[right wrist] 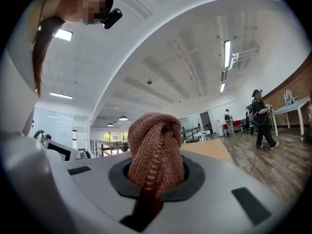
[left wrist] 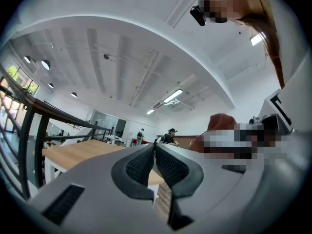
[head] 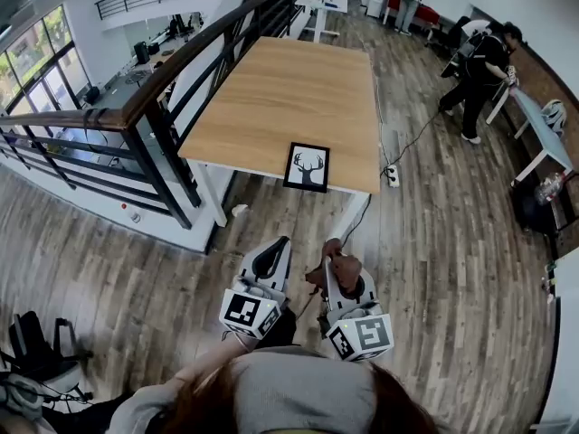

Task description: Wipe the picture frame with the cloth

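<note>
The picture frame (head: 306, 167), black-edged with a deer silhouette on white, sits at the near edge of the wooden table (head: 280, 89), close to its right corner. Whether it lies flat or leans up cannot be told from the head view. Its longer sides run away from the person and its short bottom edge faces them.

Both tools hang over the plank floor (head: 434, 242), short of the table and well apart from the frame. The frame lies ahead of them, roughly on the line between the two.

The right gripper (head: 333, 259) is clenched on a bunched reddish-brown knitted cloth (right wrist: 156, 147), whose wad bulges out beyond the jaw tips. The left gripper (left wrist: 155, 150) has its ribbed pads pressed together with nothing between them.

The cloth-bearing right gripper is slightly right of the frame's centre and about as near as the left. The coming move is probably a reach forward and a little leftward, bringing the cloth onto the glass, with strokes running along the frame's longer sides.
</note>
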Tool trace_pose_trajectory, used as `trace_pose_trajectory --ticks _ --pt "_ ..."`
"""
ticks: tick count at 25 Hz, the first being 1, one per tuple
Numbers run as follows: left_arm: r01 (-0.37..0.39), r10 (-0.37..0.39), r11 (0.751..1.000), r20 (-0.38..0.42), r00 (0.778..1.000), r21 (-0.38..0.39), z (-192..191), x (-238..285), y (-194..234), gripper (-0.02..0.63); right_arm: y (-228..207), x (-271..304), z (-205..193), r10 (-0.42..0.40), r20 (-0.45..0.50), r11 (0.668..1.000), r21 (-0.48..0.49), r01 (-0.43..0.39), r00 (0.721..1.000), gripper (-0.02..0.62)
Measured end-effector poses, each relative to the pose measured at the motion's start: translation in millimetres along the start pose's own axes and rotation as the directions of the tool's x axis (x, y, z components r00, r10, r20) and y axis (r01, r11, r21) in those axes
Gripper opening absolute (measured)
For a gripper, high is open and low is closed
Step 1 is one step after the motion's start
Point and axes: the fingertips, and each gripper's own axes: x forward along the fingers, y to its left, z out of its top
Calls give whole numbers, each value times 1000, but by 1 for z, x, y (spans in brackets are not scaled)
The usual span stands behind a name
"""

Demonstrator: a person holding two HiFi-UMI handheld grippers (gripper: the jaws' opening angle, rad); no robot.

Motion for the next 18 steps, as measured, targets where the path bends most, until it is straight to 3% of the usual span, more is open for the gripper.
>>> trace_pose_trajectory --ticks 11,18 --pt "43 -44 999 23 999 18 16 129 78 6 -65 128 19 -34 26 999 -35 35 999 46" --pt "71 -70 997 -23 997 30 11 184 121 6 -90 197 20 -53 28 999 -9 53 998 46"
